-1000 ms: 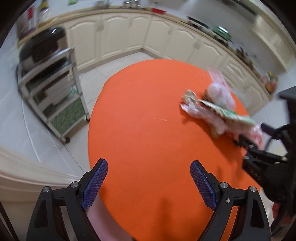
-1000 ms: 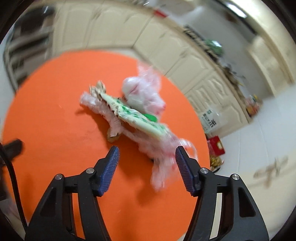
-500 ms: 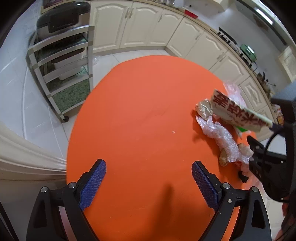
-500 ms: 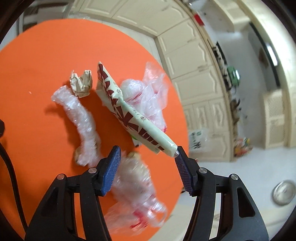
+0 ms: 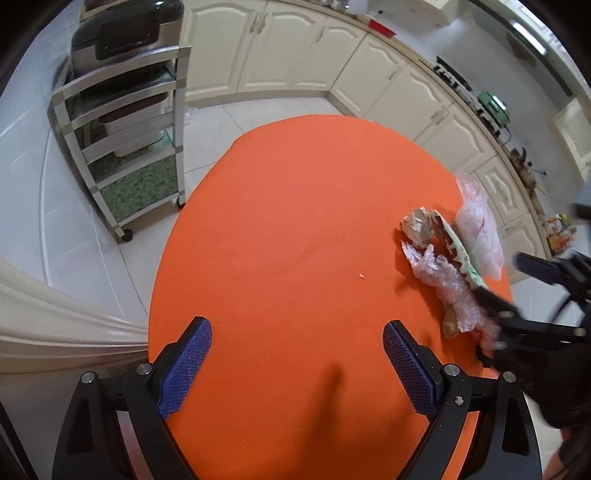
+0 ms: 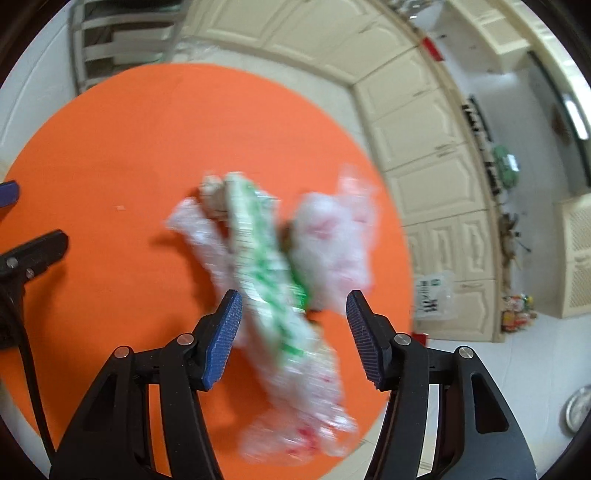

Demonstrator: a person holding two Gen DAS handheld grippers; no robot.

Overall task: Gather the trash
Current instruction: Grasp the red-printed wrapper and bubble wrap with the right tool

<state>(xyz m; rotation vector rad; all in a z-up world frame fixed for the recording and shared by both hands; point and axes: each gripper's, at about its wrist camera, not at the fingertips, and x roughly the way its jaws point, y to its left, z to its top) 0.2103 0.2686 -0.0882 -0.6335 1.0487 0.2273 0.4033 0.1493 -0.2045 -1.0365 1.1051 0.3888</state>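
Note:
A heap of trash lies at the right edge of the round orange table [image 5: 280, 221]: crumpled brown paper [image 5: 419, 227], a green-and-white wrapper [image 5: 461, 254], a twisted clear plastic film [image 5: 443, 273] and a pinkish plastic bag [image 5: 478, 229]. My right gripper [image 6: 291, 301] hovers over the heap. Its jaws are closing a little, with the blurred wrapper [image 6: 262, 258] between them, and the pads do not press on it. The bag [image 6: 332, 243] lies just behind. My left gripper [image 5: 297, 362] is open over bare tablecloth, left of the heap, holding nothing.
A metal shelf cart [image 5: 122, 140] with a dark appliance [image 5: 122, 33] on top stands on the floor beyond the table's left side. Cream cabinets [image 5: 295, 55] line the back and right. A white bag [image 6: 432, 295] leans on a cabinet. A tiny scrap [image 5: 361, 275] lies mid-table.
The right gripper rolled and came over the heap. The wrapper, tilted up with its red print showing half a second ago, now shows its green side. The left gripper sank slightly.

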